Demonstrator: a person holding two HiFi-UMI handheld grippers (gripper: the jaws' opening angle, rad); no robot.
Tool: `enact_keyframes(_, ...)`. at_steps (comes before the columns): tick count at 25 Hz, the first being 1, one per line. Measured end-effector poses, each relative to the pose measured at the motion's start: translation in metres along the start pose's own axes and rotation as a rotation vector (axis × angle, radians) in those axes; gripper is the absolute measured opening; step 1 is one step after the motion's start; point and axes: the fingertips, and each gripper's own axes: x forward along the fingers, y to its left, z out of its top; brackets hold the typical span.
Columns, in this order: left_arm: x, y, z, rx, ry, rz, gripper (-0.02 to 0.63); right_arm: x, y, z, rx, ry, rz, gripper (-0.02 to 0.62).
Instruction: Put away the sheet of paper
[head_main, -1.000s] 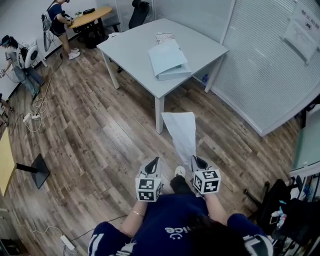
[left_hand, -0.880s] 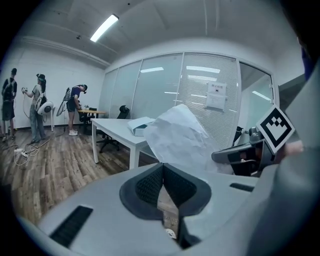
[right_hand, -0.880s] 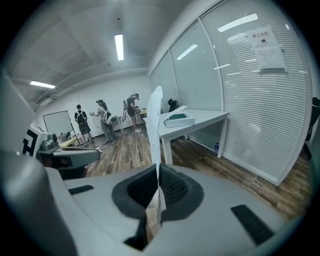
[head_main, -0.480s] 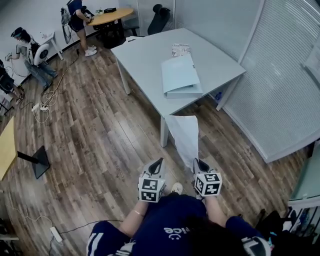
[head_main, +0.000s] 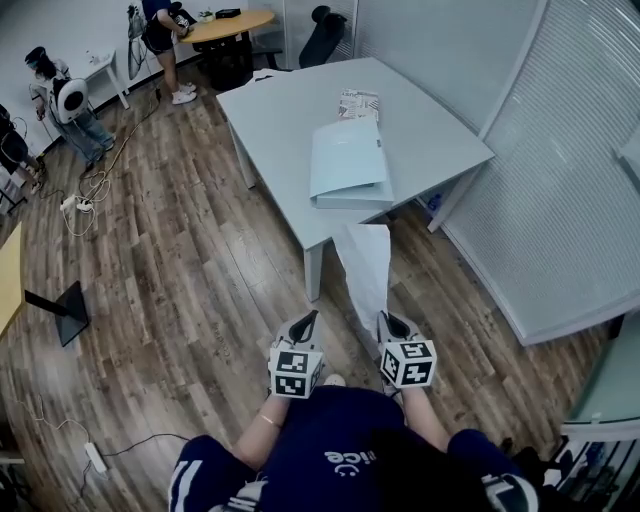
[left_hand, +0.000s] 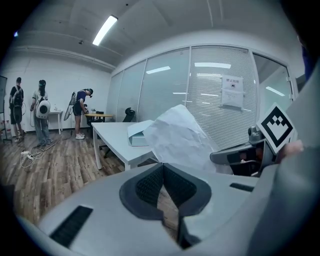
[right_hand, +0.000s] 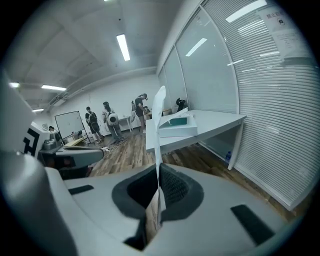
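White creased paper sheet (head_main: 366, 262) is pinched upright in the closed jaws of the right gripper (head_main: 392, 325), above wood flooring, reaching toward a pale grey rectangular table (head_main: 270, 110); the left gripper (head_main: 303, 325) beside it is closed and empty.

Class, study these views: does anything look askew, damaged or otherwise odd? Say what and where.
The white sheet of paper, pinched in the shut right gripper, looks creased and wavy rather than flat, jutting forward towards the grey table. Nothing else stands out.
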Motion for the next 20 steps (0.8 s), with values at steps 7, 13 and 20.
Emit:
enact_keyframes(7, 0.036, -0.014, 0.009, 0.012, 0.020, 0.003, 0.005, 0.006, -0.038, 0.015, 0.021, -0.011, -0.011, 0.008)
enact_keyframes(13, 0.059, -0.011, 0.019, 0.031, 0.028, -0.010, 0.005, 0.007, -0.058, 0.014, 0.064, -0.001, -0.043, 0.008)
enact_keyframes(20, 0.105, 0.002, 0.032, 0.037, 0.025, -0.034, 0.005, 0.024, -0.082, 0.024, 0.075, 0.006, -0.100, 0.008)
